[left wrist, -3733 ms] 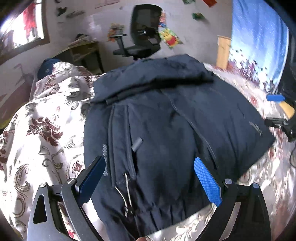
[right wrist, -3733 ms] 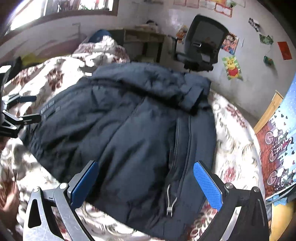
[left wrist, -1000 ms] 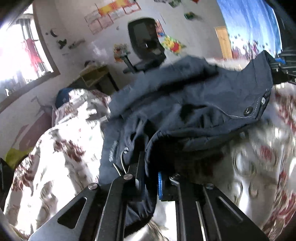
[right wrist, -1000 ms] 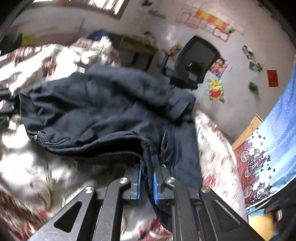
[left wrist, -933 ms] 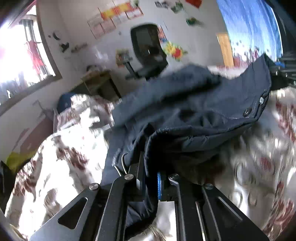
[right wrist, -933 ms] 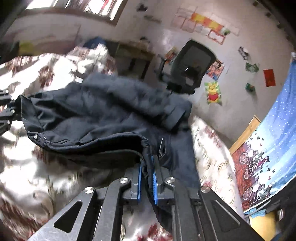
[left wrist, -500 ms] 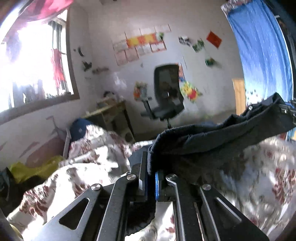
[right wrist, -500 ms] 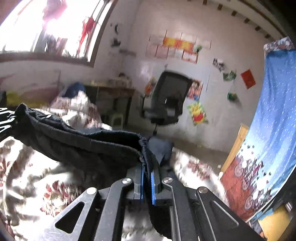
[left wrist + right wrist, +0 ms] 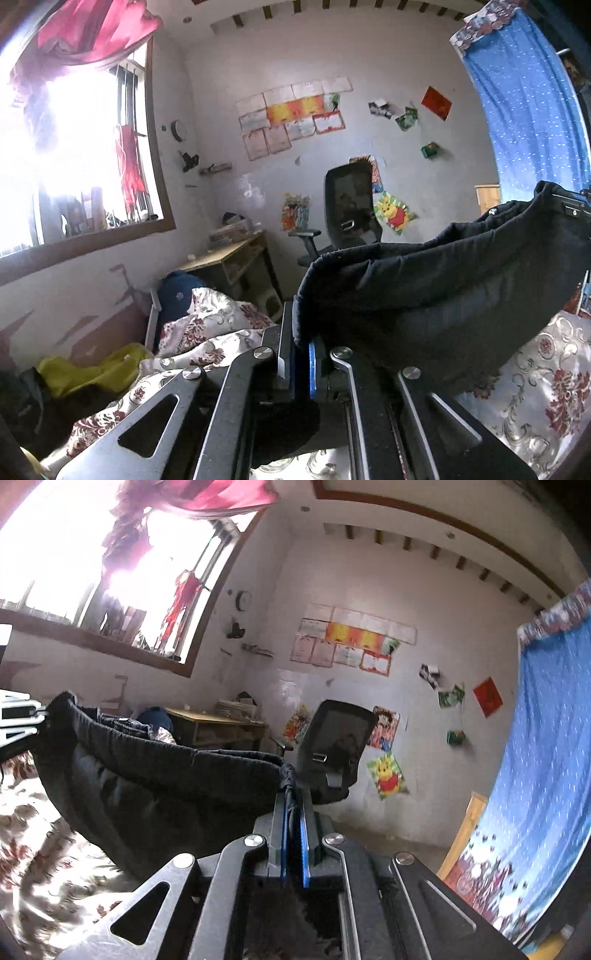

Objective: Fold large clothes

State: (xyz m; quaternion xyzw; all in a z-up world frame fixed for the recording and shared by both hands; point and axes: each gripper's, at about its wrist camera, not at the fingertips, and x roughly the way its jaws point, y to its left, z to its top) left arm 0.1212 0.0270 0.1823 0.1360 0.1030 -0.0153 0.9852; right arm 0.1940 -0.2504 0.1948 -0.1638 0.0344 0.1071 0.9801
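Observation:
A dark navy jacket [image 9: 436, 291] hangs stretched in the air between my two grippers, above the bed. My left gripper [image 9: 301, 332] is shut on one end of its hem. The jacket runs right to my right gripper, seen at the far right edge [image 9: 574, 206]. In the right wrist view my right gripper [image 9: 293, 805] is shut on the other end of the hem, and the jacket [image 9: 155, 775] sags leftward to the left gripper [image 9: 18, 716] at the left edge. The lower part of the jacket is hidden below the grippers.
A bed with a floral cover [image 9: 535, 391] lies below, also seen in the right wrist view [image 9: 40, 864]. A black office chair [image 9: 351, 214] and a wooden desk [image 9: 229, 258] stand by the far wall. A blue curtain [image 9: 543, 746] hangs at right. A yellow cloth [image 9: 92, 369] lies at left.
Both grippers have risen with the jacket hem held between them, lifting the jacket off the bed. The views now tilt up toward the wall and ceiling.

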